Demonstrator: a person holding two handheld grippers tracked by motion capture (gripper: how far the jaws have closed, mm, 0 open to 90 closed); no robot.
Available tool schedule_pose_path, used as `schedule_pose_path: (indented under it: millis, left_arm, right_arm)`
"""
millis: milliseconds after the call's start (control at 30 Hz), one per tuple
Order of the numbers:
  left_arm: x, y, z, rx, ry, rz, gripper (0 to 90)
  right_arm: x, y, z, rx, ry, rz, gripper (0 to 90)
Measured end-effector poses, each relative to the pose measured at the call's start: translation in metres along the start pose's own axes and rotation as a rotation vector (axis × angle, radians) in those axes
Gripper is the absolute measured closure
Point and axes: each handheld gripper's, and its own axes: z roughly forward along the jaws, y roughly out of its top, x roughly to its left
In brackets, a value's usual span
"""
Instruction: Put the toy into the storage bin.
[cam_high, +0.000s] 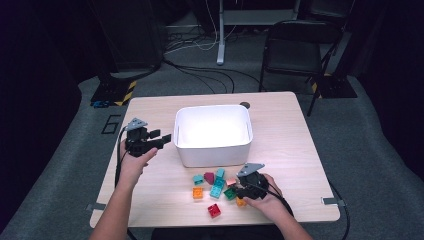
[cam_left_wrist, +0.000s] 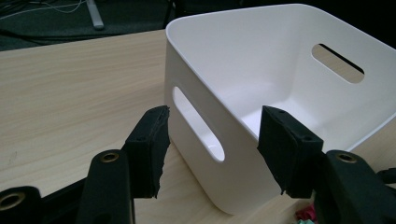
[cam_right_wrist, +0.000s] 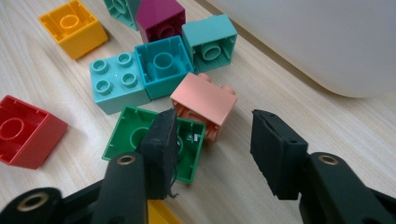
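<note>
My two grippers (cam_high: 162, 140) (cam_high: 235, 192) were black, with brass-ringed screws, foam-padded jaws, grey three-cornered top plates and trailing black cables.

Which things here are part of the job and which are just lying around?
In the job: white bin, green block, pink block, right gripper, left gripper.
Lying about: folding chair, floor cables.

A recording lab or studio: dark surroundings, grey carpet (cam_high: 380, 150), cables (cam_high: 200, 70) trailing across the floor, a stand's pole (cam_high: 220, 35), a folding chair (cam_high: 295, 47), hazard-striped base plates (cam_high: 114, 92), one small wooden table (cam_high: 150, 115).
</note>
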Motion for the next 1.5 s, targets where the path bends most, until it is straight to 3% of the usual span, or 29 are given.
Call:
schedule_pose_path:
  millis: [200,667,700,733,867,1033,1067,1300,1500]
  left_arm:
    - [0.005,0.001,-0.003,-0.009,0.004,-0.016,42.6]
    - [0.014,-0.003,-0.004,-0.009,0.027,-0.047,42.5]
    - [0.014,-0.003,-0.004,-0.009,0.027,-0.047,42.5]
    - [0.014,-0.003,-0.005,-0.008,0.026,-0.047,42.5]
    - [0.013,-0.003,-0.006,-0.006,0.02,-0.045,42.4]
    - [0.013,-0.003,-0.009,-0.02,0.019,-0.045,42.4]
    - [0.013,-0.003,-0.01,-0.019,0.018,-0.045,42.4]
    - [0.016,0.0,-0.007,-0.027,0.016,-0.054,42.4]
    - [0.019,0.002,-0.003,-0.019,0.01,-0.057,42.4]
  right_arm:
    - [-0.009,-0.002,-0.002,-0.006,-0.027,0.01,51.2]
    - [-0.05,-0.011,-0.009,-0.025,-0.135,0.128,52.9]
    - [-0.05,-0.011,-0.009,-0.025,-0.135,0.128,52.9]
    - [-0.051,-0.011,-0.011,-0.035,-0.131,0.158,51.4]
    - [-0.048,-0.009,-0.015,-0.064,-0.106,0.152,49.6]
    - [-0.045,-0.007,-0.016,-0.063,-0.105,0.134,49.6]
    - [-0.044,-0.008,-0.016,-0.052,-0.114,0.16,50.0]
    - [-0.049,-0.014,-0.017,-0.036,-0.171,0.15,50.1]
    - [-0.051,-0.019,-0.02,-0.013,-0.169,0.165,50.5]
